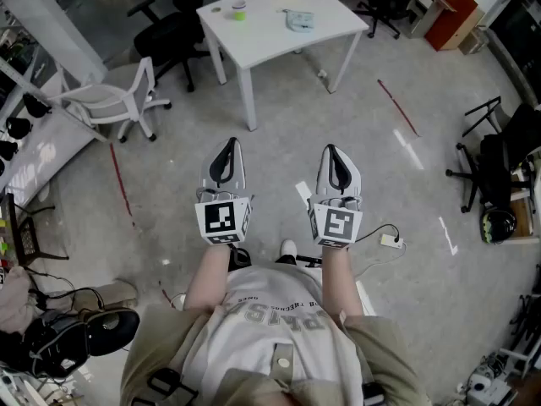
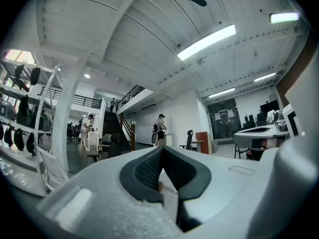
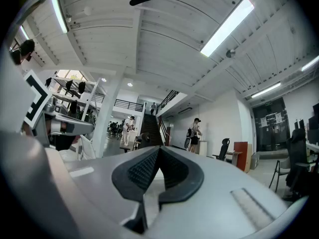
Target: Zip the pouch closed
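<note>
On the far table (image 1: 258, 45) lies the pouch (image 1: 299, 20), well apart from both grippers. Nearer, the left gripper (image 1: 228, 150) and right gripper (image 1: 334, 155) hang side by side above the floor (image 1: 279, 146), jaws together, holding nothing.

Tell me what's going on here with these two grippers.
A person stands holding the left gripper and right gripper level in front, both shut and empty. The white table is some way ahead, with what looks like the pale pouch lying on it, untouched. Zipping hasn't started.
</note>
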Motion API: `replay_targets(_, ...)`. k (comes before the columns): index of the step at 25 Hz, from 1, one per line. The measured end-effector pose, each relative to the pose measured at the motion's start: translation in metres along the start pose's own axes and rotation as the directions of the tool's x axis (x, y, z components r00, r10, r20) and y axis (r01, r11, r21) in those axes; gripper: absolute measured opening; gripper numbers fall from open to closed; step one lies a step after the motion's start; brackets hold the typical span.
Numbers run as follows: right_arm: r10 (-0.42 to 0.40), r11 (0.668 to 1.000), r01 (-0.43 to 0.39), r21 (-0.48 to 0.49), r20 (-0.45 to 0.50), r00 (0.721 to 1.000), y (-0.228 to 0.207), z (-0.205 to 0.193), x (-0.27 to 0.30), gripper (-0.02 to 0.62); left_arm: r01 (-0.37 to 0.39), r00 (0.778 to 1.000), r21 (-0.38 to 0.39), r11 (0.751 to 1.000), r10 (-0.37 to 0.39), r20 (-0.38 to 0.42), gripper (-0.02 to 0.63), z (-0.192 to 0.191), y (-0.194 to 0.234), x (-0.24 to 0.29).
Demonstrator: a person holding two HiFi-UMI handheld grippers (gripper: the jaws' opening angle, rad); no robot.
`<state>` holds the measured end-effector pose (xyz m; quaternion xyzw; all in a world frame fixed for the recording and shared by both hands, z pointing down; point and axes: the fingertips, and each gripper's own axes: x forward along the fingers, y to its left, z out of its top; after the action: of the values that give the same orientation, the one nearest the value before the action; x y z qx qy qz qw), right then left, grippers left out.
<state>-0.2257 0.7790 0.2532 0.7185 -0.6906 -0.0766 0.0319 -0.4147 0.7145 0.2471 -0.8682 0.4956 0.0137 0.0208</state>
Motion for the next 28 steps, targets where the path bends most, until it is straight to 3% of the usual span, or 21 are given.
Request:
replay_targets(17,0.027,1.000,-0.027,-0.003,-0.008,1.000,-0.012,-0.007,0.008,-0.002,0.002,1.000,0.003,1.000,-0.002,0.000,0.011,0.002,-0.016,0.024)
replay_targets(28,0.066,0.984,-0.062,0.169,-0.016,0.998,-0.079,-0.025,0.009,0.000,-0.008,0.998,0.017,1.000,0.009,-0.060,0.011,0.002,-0.072,0.047)
